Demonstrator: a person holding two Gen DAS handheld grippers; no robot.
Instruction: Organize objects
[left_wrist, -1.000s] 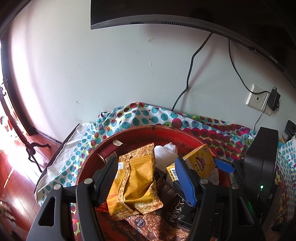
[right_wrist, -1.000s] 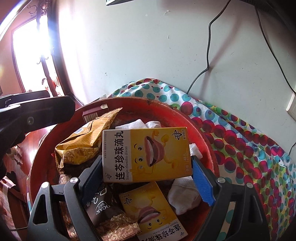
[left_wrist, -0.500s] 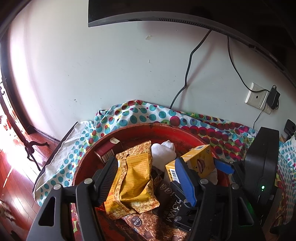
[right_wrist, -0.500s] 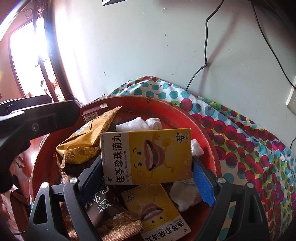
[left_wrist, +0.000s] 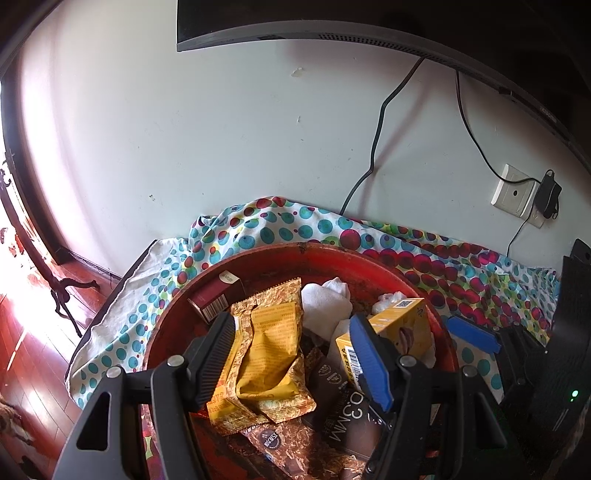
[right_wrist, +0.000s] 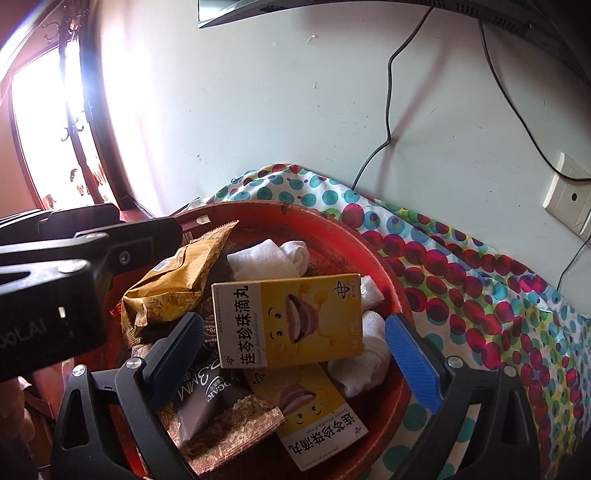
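A round red tray (left_wrist: 295, 254) (right_wrist: 391, 288) holds several items. My left gripper (left_wrist: 291, 343) is open above a yellow-gold snack packet (left_wrist: 269, 354), which also shows in the right wrist view (right_wrist: 173, 291). My right gripper (right_wrist: 295, 347) is open around a yellow medicine box (right_wrist: 291, 321), not touching it; the box shows in the left wrist view (left_wrist: 399, 325). A second yellow box (right_wrist: 314, 417) lies below it. Brown snack packets (right_wrist: 214, 402) (left_wrist: 347, 410), white socks (left_wrist: 328, 306) (right_wrist: 273, 258) and a dark red box (left_wrist: 214, 299) lie around.
The tray sits on a polka-dot cloth (left_wrist: 258, 229) (right_wrist: 480, 295) against a white wall. Cables hang down to a wall socket (left_wrist: 513, 192). A black device with a green light (left_wrist: 569, 354) stands at the right. Wooden floor (left_wrist: 18, 350) lies at the left.
Both grippers have pulled back and up a little from the tray. The yellow medicine box now sits lower and looser between the right fingers. Both stay open.
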